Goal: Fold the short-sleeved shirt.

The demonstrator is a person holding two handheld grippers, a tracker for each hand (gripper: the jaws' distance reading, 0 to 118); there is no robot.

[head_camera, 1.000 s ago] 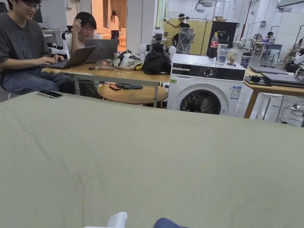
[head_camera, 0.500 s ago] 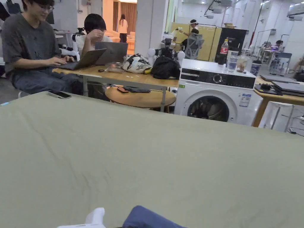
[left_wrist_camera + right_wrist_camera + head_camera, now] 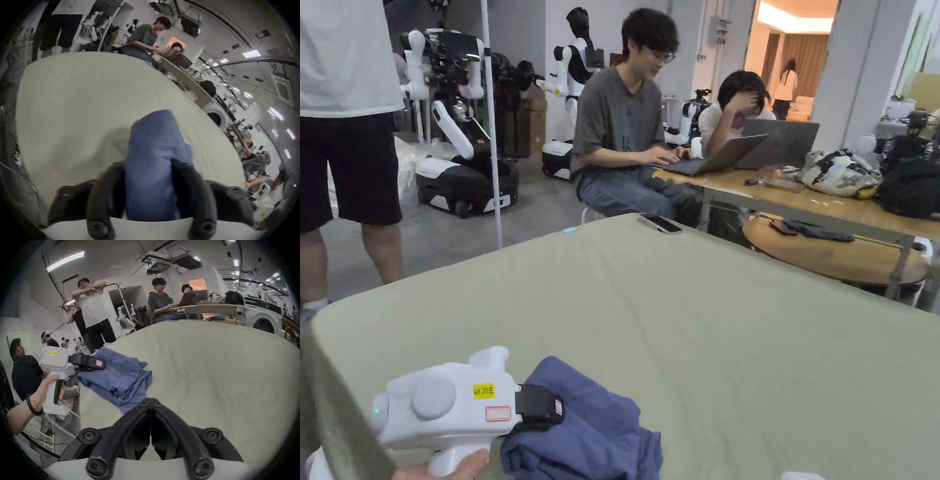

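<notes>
At the lower left of the head view, the left gripper [image 3: 540,406] grips a bunched blue short-sleeved shirt [image 3: 587,431], which lies crumpled at the near left corner of the pale green table [image 3: 706,350]. In the left gripper view the blue cloth runs up the middle of the frame between the two black jaws, both pressing on it from either side. The person's left hand [image 3: 47,391] wraps the white handle of that gripper at the left of the right gripper view, a dark band on the wrist. In the same view the shirt's loose folds spread toward the lower centre of the frame, ending just beside the right gripper [image 3: 150,402], whose jaws meet tip to tip, clenched with nothing between them, above the bare tablecloth. At the far edge of the table, upper centre of the head view, lies a phone [image 3: 660,223]. Beyond it, two people sit at a wooden desk [image 3: 819,203] with open laptops [image 3: 737,153].
</notes>
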